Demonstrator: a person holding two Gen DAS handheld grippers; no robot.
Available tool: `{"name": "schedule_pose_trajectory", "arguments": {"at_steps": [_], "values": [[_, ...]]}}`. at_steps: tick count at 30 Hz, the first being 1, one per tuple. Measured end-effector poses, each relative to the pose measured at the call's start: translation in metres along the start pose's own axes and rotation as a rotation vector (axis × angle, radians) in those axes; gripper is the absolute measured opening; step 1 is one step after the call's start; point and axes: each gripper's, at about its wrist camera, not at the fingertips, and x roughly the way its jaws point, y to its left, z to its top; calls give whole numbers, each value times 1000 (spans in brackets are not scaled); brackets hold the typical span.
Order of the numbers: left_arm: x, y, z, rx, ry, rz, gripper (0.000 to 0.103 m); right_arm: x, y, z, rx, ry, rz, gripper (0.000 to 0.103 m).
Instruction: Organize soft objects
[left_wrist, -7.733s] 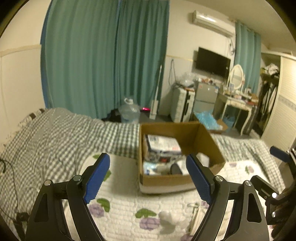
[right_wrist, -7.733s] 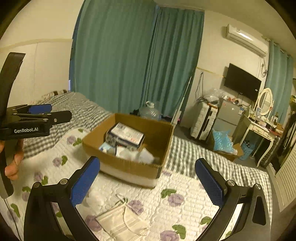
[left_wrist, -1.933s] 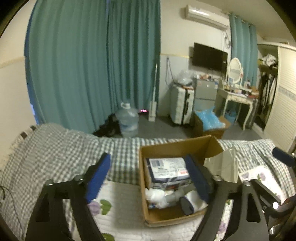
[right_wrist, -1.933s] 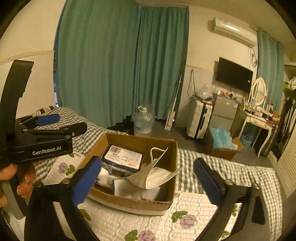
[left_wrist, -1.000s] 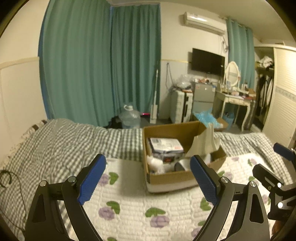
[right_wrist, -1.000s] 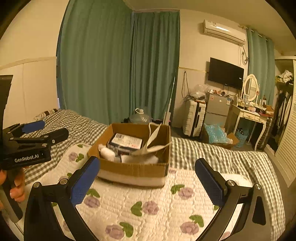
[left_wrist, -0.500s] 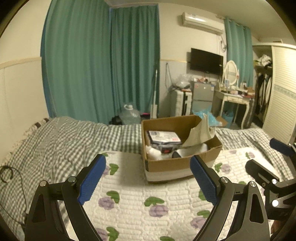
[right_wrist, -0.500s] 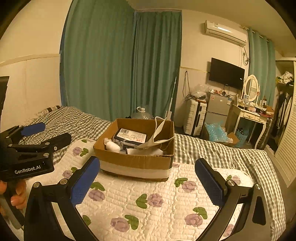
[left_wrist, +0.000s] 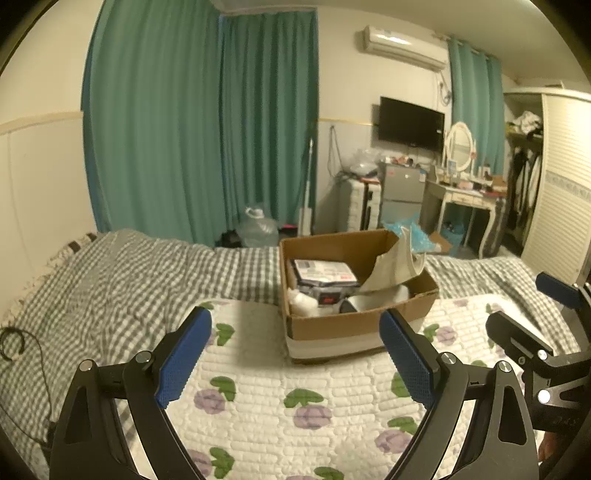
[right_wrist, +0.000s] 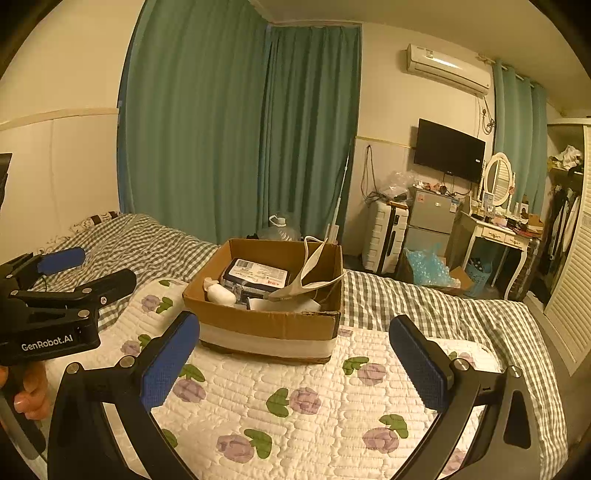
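A brown cardboard box (left_wrist: 354, 325) (right_wrist: 266, 325) stands on the bed's white floral quilt (right_wrist: 295, 402). In it lie a white face mask (right_wrist: 314, 280) (left_wrist: 391, 273) draped over the box's right rim, a dark printed package (right_wrist: 258, 277) and a small white soft lump (right_wrist: 219, 293). My left gripper (left_wrist: 295, 358) is open and empty, held back from the box over the quilt. My right gripper (right_wrist: 295, 358) is open and empty, also short of the box. The left gripper also shows at the left of the right wrist view (right_wrist: 62, 284).
A grey checked blanket (left_wrist: 110, 280) covers the bed's left and far side. Green curtains (right_wrist: 240, 129) hang behind. A water jug (left_wrist: 256, 229), suitcase, small fridge (right_wrist: 430, 218) and white dressing table (right_wrist: 495, 229) stand on the floor beyond the bed.
The face mask that lay on the quilt now rests in the box. Both grippers have drawn back from the box over the last second and stay open.
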Motion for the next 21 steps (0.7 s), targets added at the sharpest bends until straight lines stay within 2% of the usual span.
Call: {"name": "schedule_pose_trajectory", "arguments": {"at_steps": [21], "values": [[1,2,-1,0,24,-7,94,1,-2,-2,5,6,2,103]]}}
